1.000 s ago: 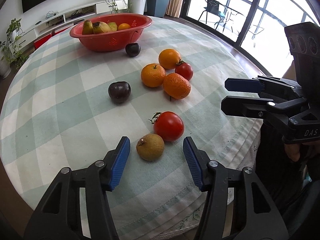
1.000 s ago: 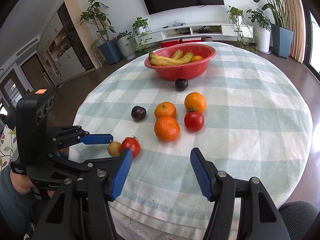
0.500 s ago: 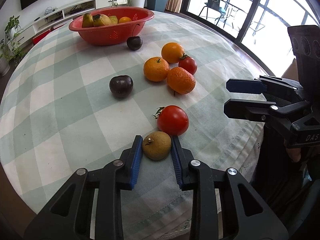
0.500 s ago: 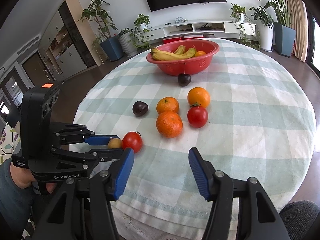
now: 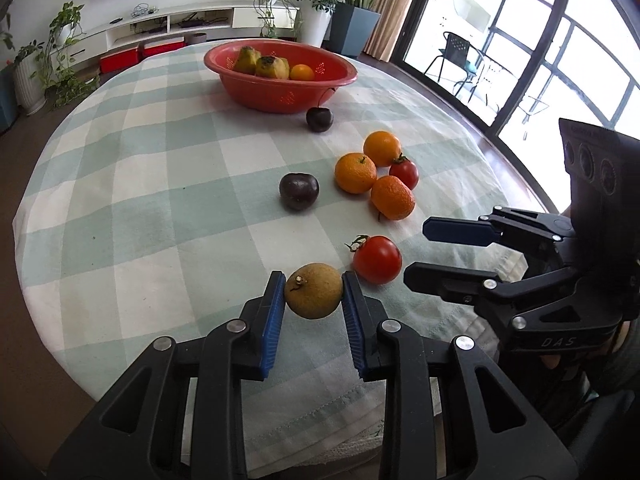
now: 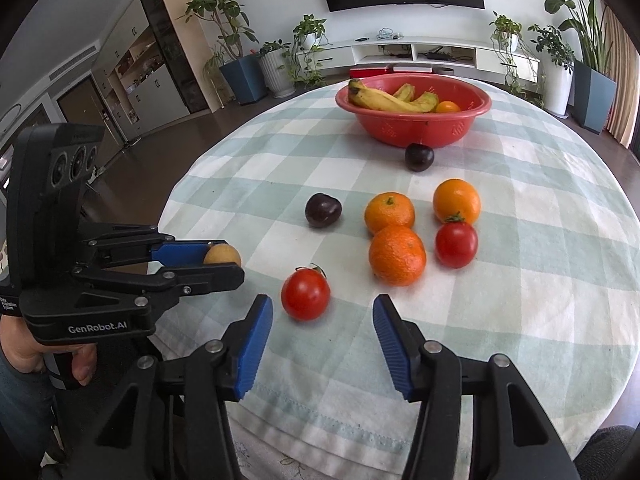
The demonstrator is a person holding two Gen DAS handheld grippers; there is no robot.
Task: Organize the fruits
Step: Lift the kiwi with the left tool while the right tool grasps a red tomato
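Observation:
My left gripper (image 5: 313, 292) is shut on a small tan-brown round fruit (image 5: 314, 291), its blue pads pressing both sides just above the cloth. The same fruit (image 6: 222, 255) shows in the right wrist view between the left gripper's fingers (image 6: 188, 253). Beside it lies a red tomato (image 5: 377, 259). My right gripper (image 6: 322, 320) hovers just short of that tomato (image 6: 305, 294), jaws closing with nothing between them. Further on lie three oranges (image 6: 397, 255), a second tomato (image 6: 456, 244) and two dark plums (image 6: 323, 210). A red basket (image 6: 414, 110) holds bananas and an orange.
The round table carries a green-and-white checked cloth (image 6: 540, 280) whose hem hangs over the near edge. A person's hand (image 6: 24, 356) holds the left gripper's handle. Potted plants, a low TV shelf and glass doors stand beyond the table.
My left gripper shut on the tan fruit and lifted it slightly off the cloth. My right gripper narrowed its jaws and shifted closer to the near tomato.

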